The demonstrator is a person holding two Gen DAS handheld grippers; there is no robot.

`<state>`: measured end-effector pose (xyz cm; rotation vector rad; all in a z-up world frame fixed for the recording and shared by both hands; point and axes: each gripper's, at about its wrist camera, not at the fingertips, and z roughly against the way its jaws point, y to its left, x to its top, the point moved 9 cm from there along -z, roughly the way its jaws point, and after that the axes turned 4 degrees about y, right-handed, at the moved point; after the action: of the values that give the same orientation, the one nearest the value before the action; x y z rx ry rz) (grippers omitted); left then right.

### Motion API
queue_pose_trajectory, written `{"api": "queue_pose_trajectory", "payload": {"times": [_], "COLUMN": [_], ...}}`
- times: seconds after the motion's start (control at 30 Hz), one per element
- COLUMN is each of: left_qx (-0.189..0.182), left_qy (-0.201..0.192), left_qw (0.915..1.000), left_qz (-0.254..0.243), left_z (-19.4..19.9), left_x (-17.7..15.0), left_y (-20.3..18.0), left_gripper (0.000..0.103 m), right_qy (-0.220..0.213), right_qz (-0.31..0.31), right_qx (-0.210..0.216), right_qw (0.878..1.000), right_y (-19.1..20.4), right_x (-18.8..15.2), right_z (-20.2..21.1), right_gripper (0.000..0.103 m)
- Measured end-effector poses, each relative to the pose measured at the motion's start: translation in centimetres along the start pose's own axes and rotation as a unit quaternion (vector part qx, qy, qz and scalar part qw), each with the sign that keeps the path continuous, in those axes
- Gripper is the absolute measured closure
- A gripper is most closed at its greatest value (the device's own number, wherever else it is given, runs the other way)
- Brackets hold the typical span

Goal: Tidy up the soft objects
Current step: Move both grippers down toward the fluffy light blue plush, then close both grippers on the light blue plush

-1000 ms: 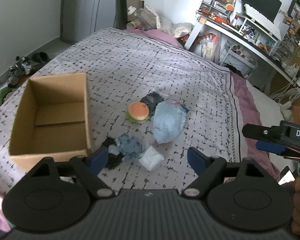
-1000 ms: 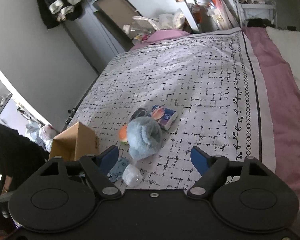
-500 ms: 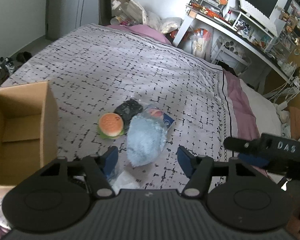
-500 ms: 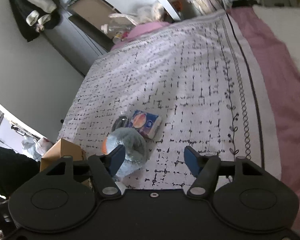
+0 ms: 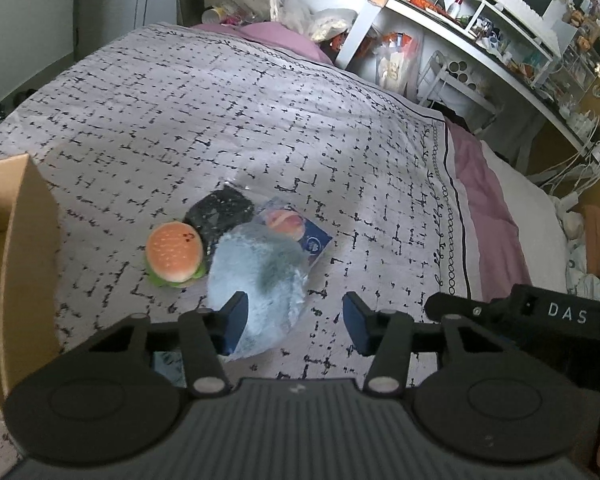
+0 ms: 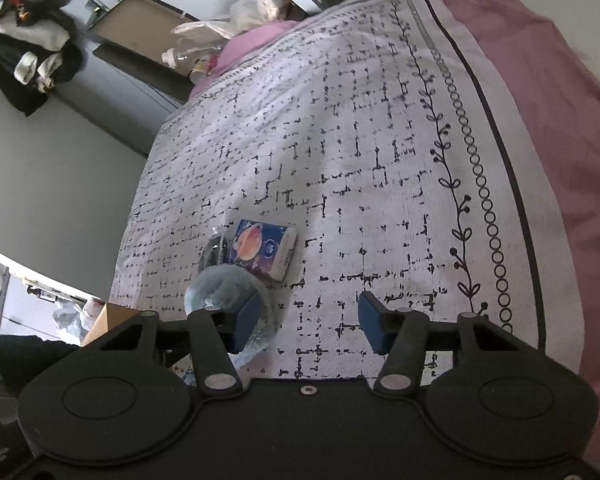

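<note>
Nearest, the left gripper (image 5: 294, 322) hangs over the patterned bedspread (image 5: 228, 120), jaws part open, just been closing, gripping nothing; its left pad overlaps the bagged blue plush (image 5: 256, 276). The right gripper (image 6: 308, 326) is likewise half-spread and empty, also narrowing. Beyond the plush lie a burger toy (image 5: 175, 250), a tissue pack (image 6: 262, 250), and what may be a dark bagged cloth (image 5: 220, 210). A cardboard box (image 5: 28, 264) stands left.

White bedspread (image 5: 228, 108) with black dashes, orange-green burger toy (image 5: 174, 249), pale blue plush (image 5: 256, 280), brown box (image 5: 24, 280)
</note>
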<state>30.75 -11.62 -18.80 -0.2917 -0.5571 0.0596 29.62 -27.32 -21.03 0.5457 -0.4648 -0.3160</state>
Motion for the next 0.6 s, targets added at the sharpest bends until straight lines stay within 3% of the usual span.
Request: {"api": "queue_pose_trajectory", "payload": {"times": [0.27, 0.37, 0.6], "left_qx": [0.035, 0.041, 0.042], "left_qy": [0.005, 0.006, 0.006], "left_qw": [0.9994, 0.9991, 0.9989], "left_qz": [-0.006, 0.004, 0.022], "left_z": [-2.6, -3.1, -3.6], "left_x": [0.6, 0.6, 0.9], "left_y": [0.6, 1.4, 3.1], "left_gripper": [0.052, 0.052, 0.066], "right_qy": [0.022, 0.03, 0.039], "right_qz": [0.005, 0.009, 0.018], "right_qx": [0.0, 0.004, 0.036], "right_qw": [1.0, 0.999, 0.998], "right_y": [0.1, 0.4, 1.7], "right_x": [-0.2, -0.4, -0.6], "right_z": [-1.8, -2.5, -3.5], "right_gripper": [0.05, 0.055, 0.06]}}
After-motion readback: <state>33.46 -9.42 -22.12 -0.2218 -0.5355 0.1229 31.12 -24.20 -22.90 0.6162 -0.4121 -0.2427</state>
